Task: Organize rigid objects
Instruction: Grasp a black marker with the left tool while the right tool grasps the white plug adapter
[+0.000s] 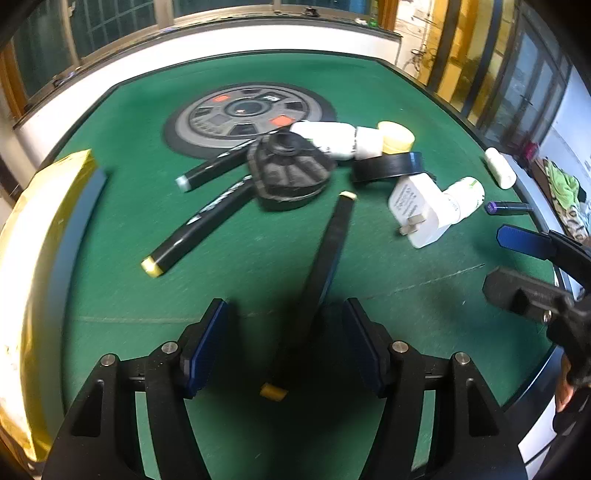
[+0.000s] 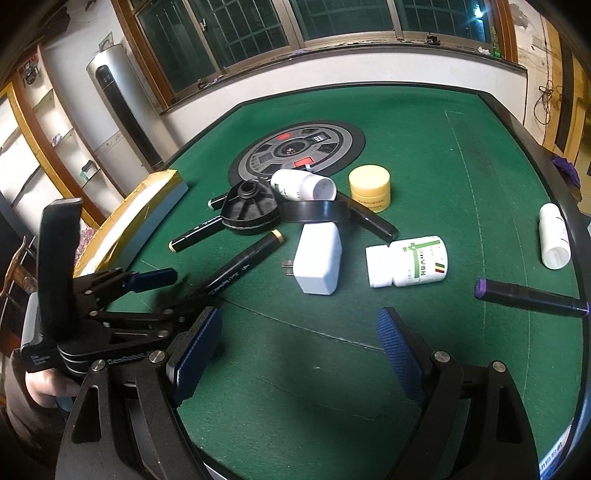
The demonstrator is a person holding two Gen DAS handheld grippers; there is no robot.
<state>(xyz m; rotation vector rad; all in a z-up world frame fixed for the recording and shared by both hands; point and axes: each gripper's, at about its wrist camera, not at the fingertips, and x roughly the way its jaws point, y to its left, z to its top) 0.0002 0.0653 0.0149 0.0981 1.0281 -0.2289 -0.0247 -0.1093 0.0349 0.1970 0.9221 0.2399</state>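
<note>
Black marker [image 1: 317, 280] nearest the surface's near edge apparently lies untouched between the left gripper's [image 1: 284, 343] released jaws: centre, then clench; right gripper [image 2: 299, 354] gapes empty.

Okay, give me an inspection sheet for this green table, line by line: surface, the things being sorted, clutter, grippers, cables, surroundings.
Surface: green felt table with a round grey printed mat.
Job's things: black marker with yellow caps lies between the left gripper's fingers, pads not touching; white plug adapter, green-labelled white bottle, yellow jar, purple-capped marker lie loose.
Clutter: yellow-taped box at the table edge.
Grippers: left gripper open; right gripper open, nothing between.
Cables: nothing seen on the table.
Surroundings: barred windows, white column unit.
</note>
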